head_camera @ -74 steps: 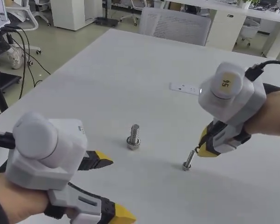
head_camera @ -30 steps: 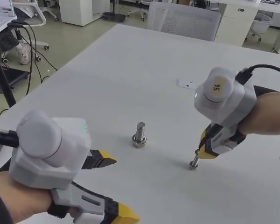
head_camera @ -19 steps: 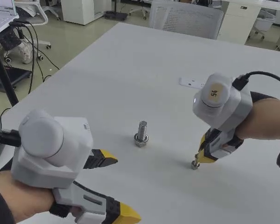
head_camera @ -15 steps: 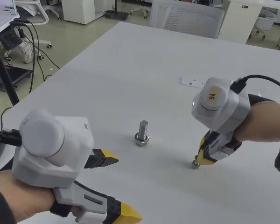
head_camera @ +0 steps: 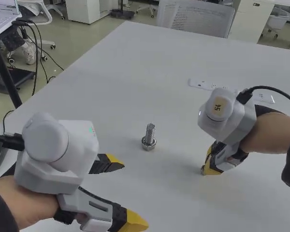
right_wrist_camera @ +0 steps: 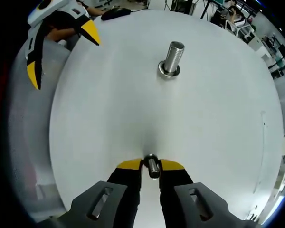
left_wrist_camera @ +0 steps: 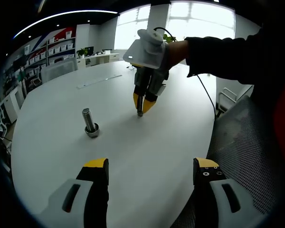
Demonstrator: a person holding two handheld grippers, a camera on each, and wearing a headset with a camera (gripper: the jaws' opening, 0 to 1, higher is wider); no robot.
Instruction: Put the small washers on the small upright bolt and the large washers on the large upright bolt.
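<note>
**A:** What is the right hand-held gripper (head_camera: 206, 169) doing at this moment?

**B:** Its jaws are pressed together on the small bolt (right_wrist_camera: 152, 167), low against the worktop (head_camera: 135, 72). In the left gripper view the small bolt looks close to vertical, with its lower end at the surface. I judge that the step is to stand it upright.

**A:** How can this be done well?

**B:** Its lower end should sit flat on the worktop first. Then the jaws should spread slowly and evenly, so that neither side pushes it over. After that, the gripper should lift straight up, not sideways.

**A:** And the other one?

**B:** The left hand-held gripper (left_wrist_camera: 151, 164) is spread wide and holds nothing. It hangs near the front edge, well apart from both bolts. It could steady the small bolt if it tips.

**A:** How many things do you count?

**B:** Two bolts and two grippers. The large bolt (head_camera: 149, 134) stands upright in the middle of the worktop, with a ring (right_wrist_camera: 168, 71) around its base. I cannot tell whether this ring is one washer, several washers or the bolt's own head.
</note>
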